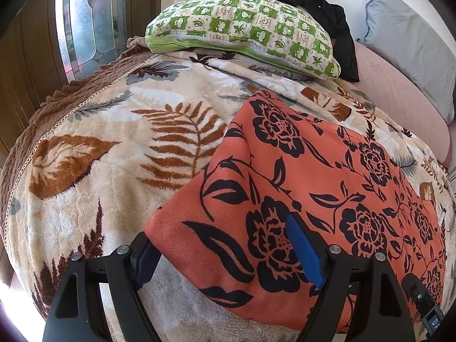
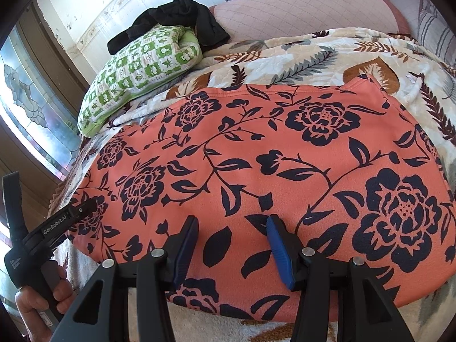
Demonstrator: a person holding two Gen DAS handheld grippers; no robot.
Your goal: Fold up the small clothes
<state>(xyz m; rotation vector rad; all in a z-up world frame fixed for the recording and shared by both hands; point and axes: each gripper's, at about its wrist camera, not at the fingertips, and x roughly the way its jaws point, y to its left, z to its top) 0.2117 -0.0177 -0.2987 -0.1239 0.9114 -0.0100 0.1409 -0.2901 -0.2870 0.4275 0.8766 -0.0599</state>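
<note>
An orange garment with a dark floral print (image 1: 299, 176) lies flat and folded on the leaf-patterned blanket (image 1: 114, 142); it fills the right wrist view (image 2: 256, 171). My left gripper (image 1: 222, 245) is open over the garment's near left corner, its left finger off the edge and its right finger on the cloth. My right gripper (image 2: 232, 239) is open above the garment's near edge, with cloth showing between the blue pads. The left gripper's body (image 2: 57, 225) shows at the left of the right wrist view, held by a hand.
A green-and-white patterned pillow (image 1: 242, 31) lies at the far end of the bed with black clothing (image 1: 322, 14) draped behind it. A grey pillow (image 1: 410, 45) and pink quilted sheet (image 1: 399, 94) lie at the right. A stained-glass window (image 1: 88, 20) is at the left.
</note>
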